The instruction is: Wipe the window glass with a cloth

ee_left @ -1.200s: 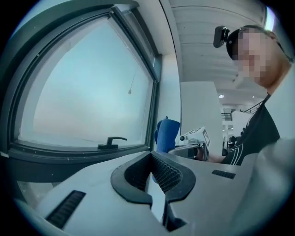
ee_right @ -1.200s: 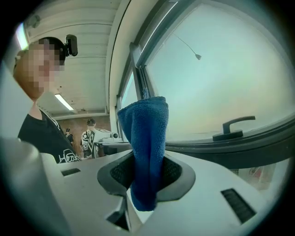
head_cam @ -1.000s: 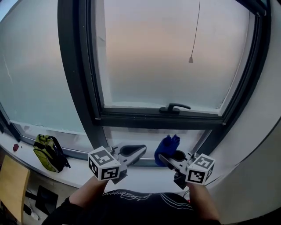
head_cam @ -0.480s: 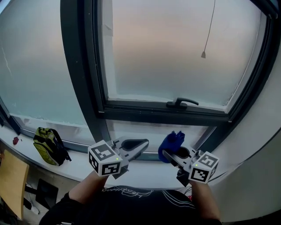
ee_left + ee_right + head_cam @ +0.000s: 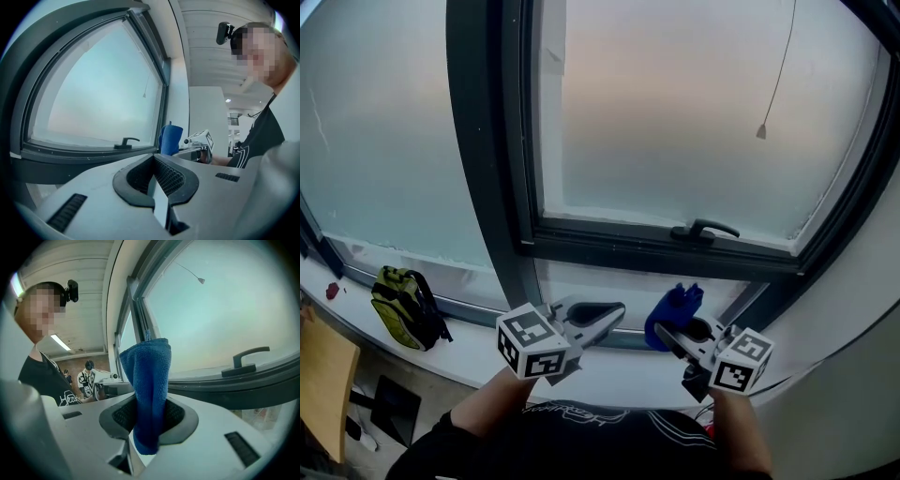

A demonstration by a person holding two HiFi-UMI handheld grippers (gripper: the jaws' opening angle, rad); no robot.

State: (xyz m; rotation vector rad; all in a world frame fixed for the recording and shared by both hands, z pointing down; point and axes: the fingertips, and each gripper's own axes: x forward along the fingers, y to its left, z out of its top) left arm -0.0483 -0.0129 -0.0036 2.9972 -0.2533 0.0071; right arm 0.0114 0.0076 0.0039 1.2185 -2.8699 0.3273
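A frosted window pane (image 5: 675, 122) in a dark frame fills the upper head view, with a black handle (image 5: 705, 230) on its lower rail. My right gripper (image 5: 670, 336) is shut on a blue cloth (image 5: 675, 309), which stands up between the jaws (image 5: 149, 394). It hovers below the lower rail, apart from the glass. To its left, my left gripper (image 5: 614, 314) is shut with nothing in it. In the left gripper view the cloth (image 5: 170, 139) and the handle (image 5: 125, 142) show beyond the closed jaws.
A thick dark mullion (image 5: 487, 159) divides the pane from another frosted pane at left. A yellow-green backpack (image 5: 405, 307) rests on the white sill (image 5: 459, 361). A thin pull cord with a small weight (image 5: 761, 131) hangs before the glass. A white wall (image 5: 853, 328) stands at right.
The view has shifted so that the window frame and handle sit further right and lower. Both grippers have drifted slightly right, still held below the lower rail.
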